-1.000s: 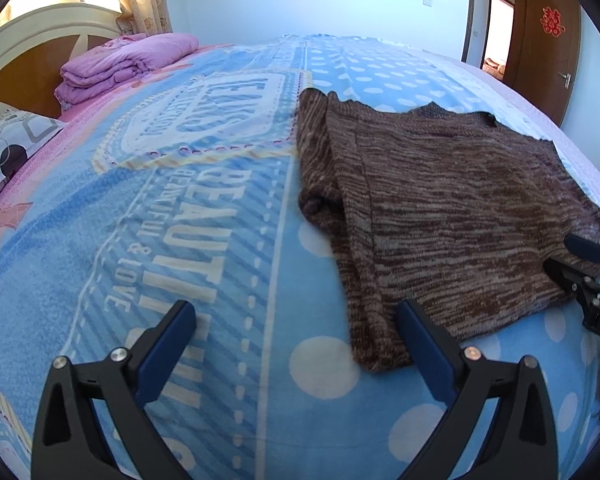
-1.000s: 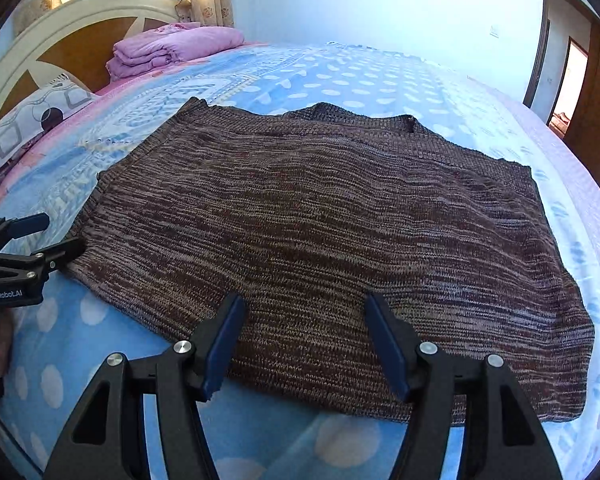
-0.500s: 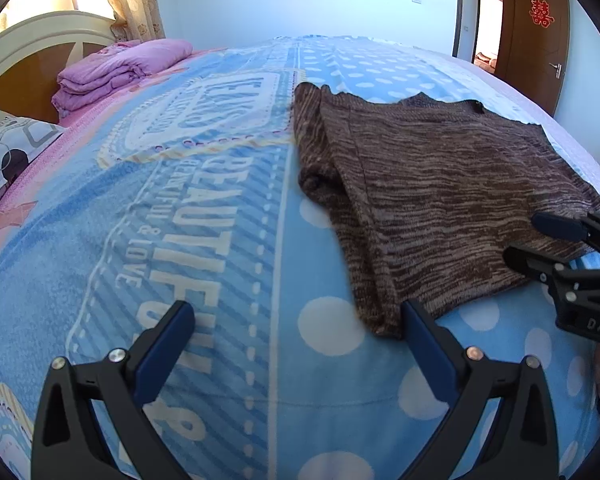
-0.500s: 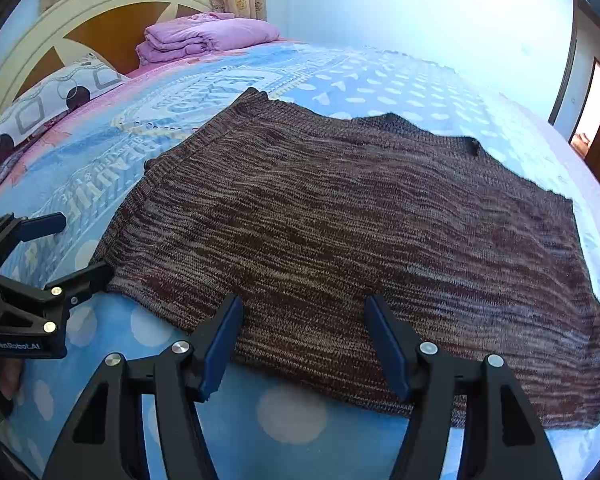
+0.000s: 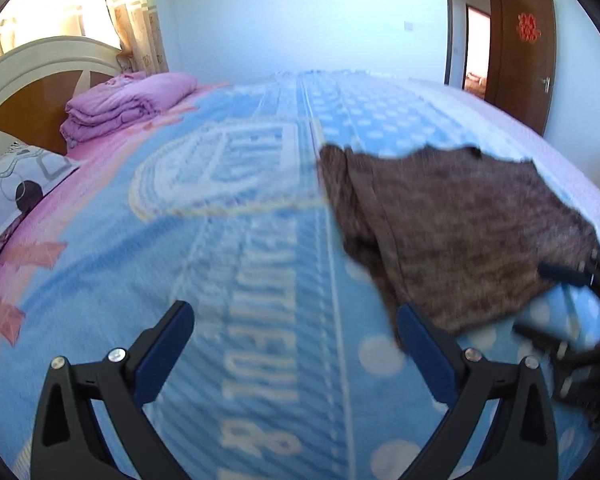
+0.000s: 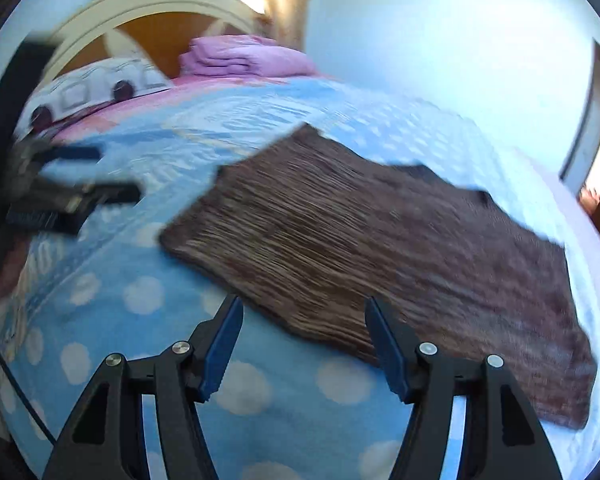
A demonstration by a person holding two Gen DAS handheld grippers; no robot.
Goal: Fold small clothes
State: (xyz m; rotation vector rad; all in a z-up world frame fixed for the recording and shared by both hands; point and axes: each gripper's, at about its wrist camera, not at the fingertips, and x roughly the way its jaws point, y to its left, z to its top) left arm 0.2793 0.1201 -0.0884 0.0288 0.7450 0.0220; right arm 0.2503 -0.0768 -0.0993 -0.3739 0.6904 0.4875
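A brown knitted sweater lies flat on the blue dotted bedspread; in the right wrist view the sweater fills the middle. My left gripper is open and empty, above the bedspread left of the sweater's near corner. My right gripper is open and empty, just short of the sweater's near hem. Each gripper shows blurred at the edge of the other's view: the right gripper, the left gripper.
A folded purple blanket and a patterned pillow lie by the headboard. A brown door stands open at the far right. The bedspread spreads wide around the sweater.
Both grippers have pulled back and up from the sweater, which now looks smaller and farther. Both stay open. The views are blurred by motion.
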